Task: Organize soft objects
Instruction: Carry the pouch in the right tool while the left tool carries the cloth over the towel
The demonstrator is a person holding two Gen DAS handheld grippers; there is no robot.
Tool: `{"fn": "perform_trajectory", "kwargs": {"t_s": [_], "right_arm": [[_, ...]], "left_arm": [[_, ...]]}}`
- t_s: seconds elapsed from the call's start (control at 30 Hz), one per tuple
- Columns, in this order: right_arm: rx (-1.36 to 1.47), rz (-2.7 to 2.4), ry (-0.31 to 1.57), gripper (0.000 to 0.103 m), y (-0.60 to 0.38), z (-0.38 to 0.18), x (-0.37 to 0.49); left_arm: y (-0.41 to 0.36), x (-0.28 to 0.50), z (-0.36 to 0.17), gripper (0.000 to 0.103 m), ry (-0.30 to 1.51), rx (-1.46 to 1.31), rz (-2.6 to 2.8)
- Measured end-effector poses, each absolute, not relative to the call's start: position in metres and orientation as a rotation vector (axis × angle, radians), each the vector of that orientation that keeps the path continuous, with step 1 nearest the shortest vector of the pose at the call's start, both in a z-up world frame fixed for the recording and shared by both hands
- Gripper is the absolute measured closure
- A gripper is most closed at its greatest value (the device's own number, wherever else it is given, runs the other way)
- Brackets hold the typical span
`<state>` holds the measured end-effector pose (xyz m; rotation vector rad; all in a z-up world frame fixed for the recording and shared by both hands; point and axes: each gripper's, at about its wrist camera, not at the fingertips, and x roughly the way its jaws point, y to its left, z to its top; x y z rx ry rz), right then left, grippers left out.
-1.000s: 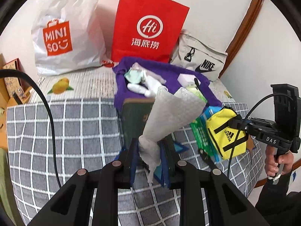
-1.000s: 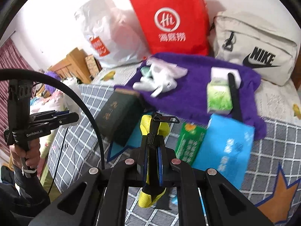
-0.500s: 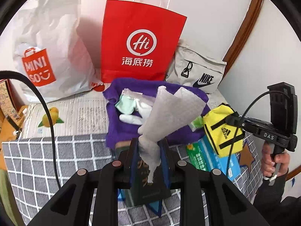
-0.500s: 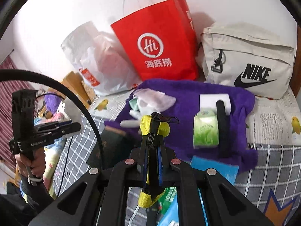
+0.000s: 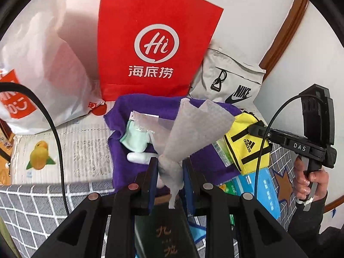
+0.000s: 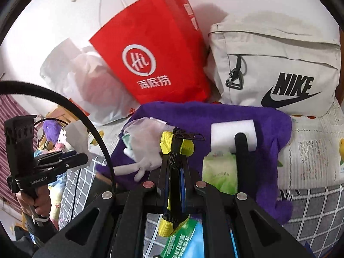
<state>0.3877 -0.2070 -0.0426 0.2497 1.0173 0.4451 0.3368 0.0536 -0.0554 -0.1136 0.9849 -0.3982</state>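
Left gripper is clamped on a grey cloth, the fabric fanning upward above the purple towel spread on the bed. Right gripper is pinched tight on the yellow Adidas pouch, which hangs in the air just over the towel's right side. On the towel lie a mint-green sock, a white sponge block and a green tissue pack. Behind, leaning on the wall: a red Haidilao paper bag, a white Miniso bag, a beige Nike bag.
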Motion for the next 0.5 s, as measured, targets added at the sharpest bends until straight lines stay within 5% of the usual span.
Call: {"fn": "perform_trajectory", "kwargs": {"t_s": [0.5], "right_arm": [[0.229,0.448,1.150,0.094,-0.188,-0.099,0.436]], "left_arm": [[0.032,0.371,-0.068,0.081,1.018,-0.094,-0.450]]}}
